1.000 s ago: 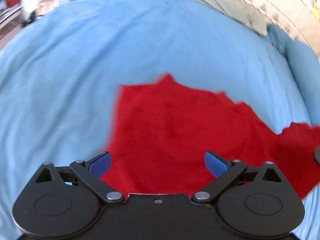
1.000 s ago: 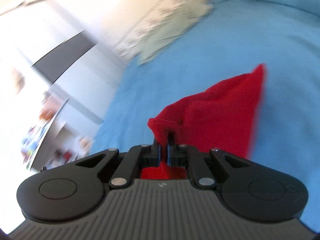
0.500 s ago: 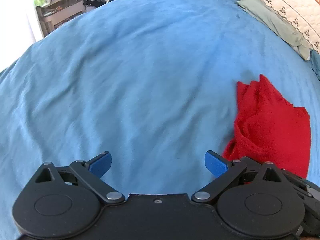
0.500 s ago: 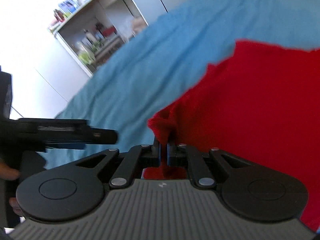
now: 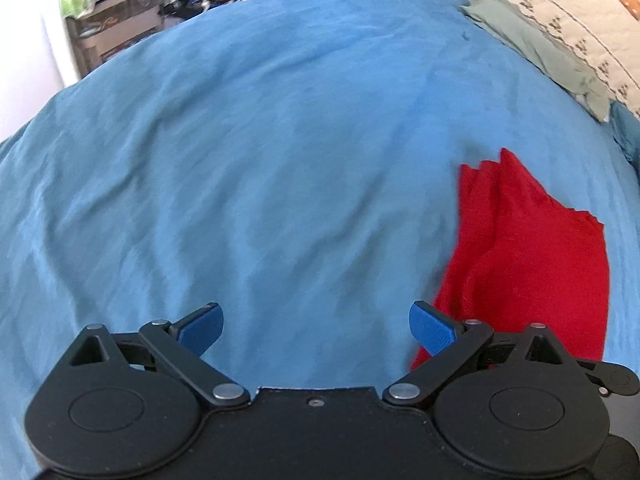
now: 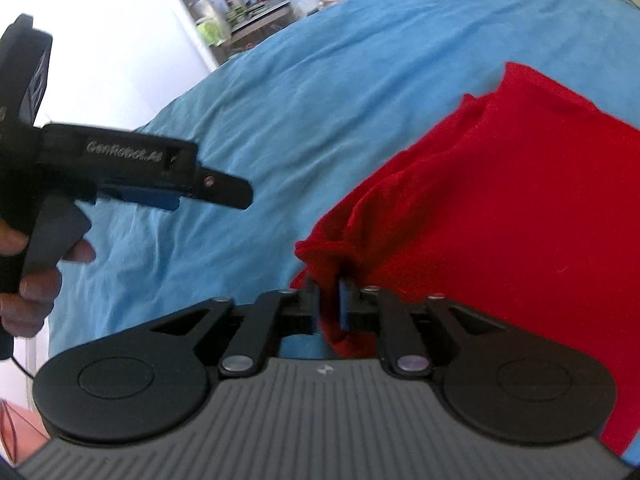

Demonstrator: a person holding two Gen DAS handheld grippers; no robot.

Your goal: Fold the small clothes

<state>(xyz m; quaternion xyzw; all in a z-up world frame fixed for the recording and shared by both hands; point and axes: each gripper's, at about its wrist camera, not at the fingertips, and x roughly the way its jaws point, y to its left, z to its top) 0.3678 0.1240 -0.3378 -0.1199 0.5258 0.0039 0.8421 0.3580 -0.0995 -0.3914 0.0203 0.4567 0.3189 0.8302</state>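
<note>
A red garment (image 5: 532,256) lies folded on a blue bedspread (image 5: 280,140), its long axis running away toward the pillows (image 5: 560,12), one bunched corner pinched in the closed right gripper (image 6: 330,304), while the left gripper (image 5: 316,326), spread wide and empty, hovers just beside the cloth.

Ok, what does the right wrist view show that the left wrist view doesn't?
Only the right wrist view shows the right gripper shut on a bunched edge of the red garment, and the left gripper from the side. Only the left wrist view shows the left gripper's blue pads spread open over bare sheet. Both show the blue bedsheet and shelving.
</note>
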